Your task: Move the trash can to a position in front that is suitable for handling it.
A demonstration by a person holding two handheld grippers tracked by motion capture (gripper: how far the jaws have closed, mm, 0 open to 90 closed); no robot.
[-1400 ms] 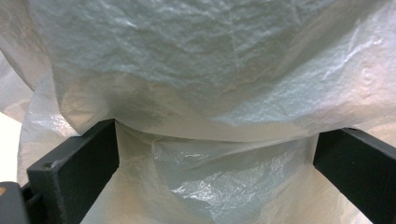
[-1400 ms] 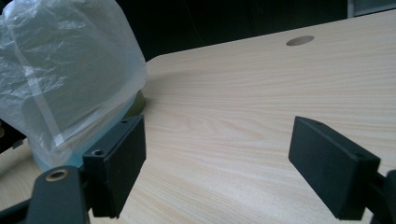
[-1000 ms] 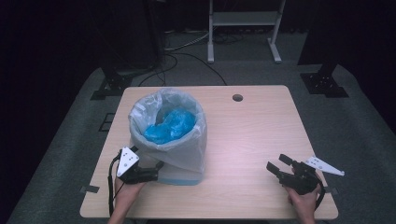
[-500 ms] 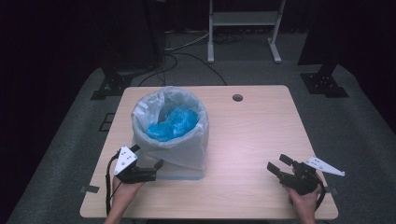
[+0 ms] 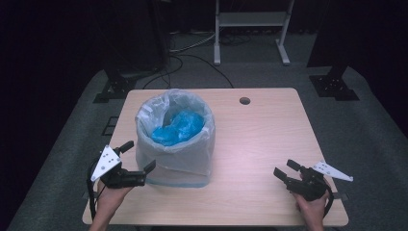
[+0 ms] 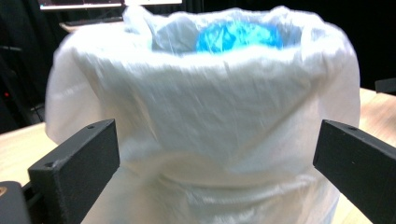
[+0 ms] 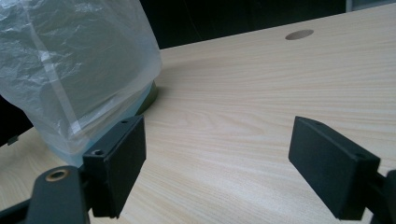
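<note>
Left claw (image 5: pixel 136 161) at the near left of the bench (image 5: pixel 269 125), jaws spread wide, nothing held; it points at the side of the bin (image 5: pixel 174 144) and sits just beside it. From the left gripper view, the bin's white liner bag (image 6: pixel 205 112) spans the gap between the jaws. Bin stands upright, left of bench centre; crumpled blue plastic (image 5: pixel 175 127) lies inside. A round hole (image 5: pixel 245 101) marks the far edge of the bench. Right claw (image 5: pixel 287 169) at the near right corner, jaws wide apart, empty, well apart from the bin.
</note>
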